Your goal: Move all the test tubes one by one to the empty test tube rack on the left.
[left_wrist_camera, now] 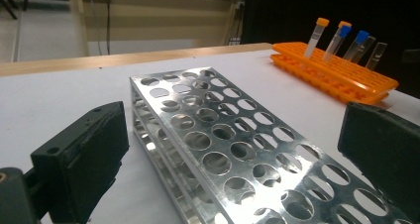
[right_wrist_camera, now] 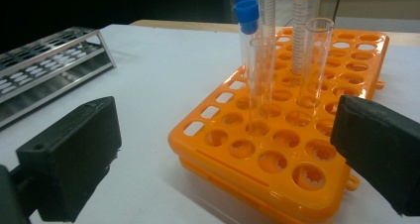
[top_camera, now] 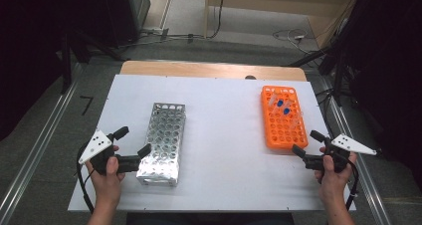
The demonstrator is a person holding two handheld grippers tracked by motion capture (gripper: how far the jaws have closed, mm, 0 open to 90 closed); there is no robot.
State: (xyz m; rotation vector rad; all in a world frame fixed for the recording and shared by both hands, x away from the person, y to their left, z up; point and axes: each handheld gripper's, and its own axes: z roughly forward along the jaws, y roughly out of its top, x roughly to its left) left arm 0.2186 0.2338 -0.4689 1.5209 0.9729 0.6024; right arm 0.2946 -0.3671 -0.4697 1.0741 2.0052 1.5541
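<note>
Resting at the near corner of the orange rack (top_camera: 282, 128), the right gripper (top_camera: 308, 142) has its jaws spread wide, nothing between them.

Landmark: orange rack, on the white sheet (top_camera: 219, 135) covering the table.

- Tubes (right_wrist_camera: 270, 45): a small cluster standing upright in the far half of the orange rack; two blue-capped, two orange-capped, two clear and uncapped. Long axes vertical.
- Right gripper: just off the rack's near right corner, pointing across it. Tubes lie straight ahead of the jaws, beyond several rows of empty holes. The nearest is a clear uncapped tube (right_wrist_camera: 261, 80).
- Steel rack (top_camera: 162, 143): well left of the orange rack, empty, long axis running away from the person.
- Left gripper (top_camera: 132, 141): far left of the orange rack, jaws spread and empty, one jaw against the steel rack's near left side.

Judgement: the right hand is much the nearer to the tubes. A reach forward over the empty rows, jaws closing either side of an upright tube, looks the likely next move, with the steel rack the likely destination.
</note>
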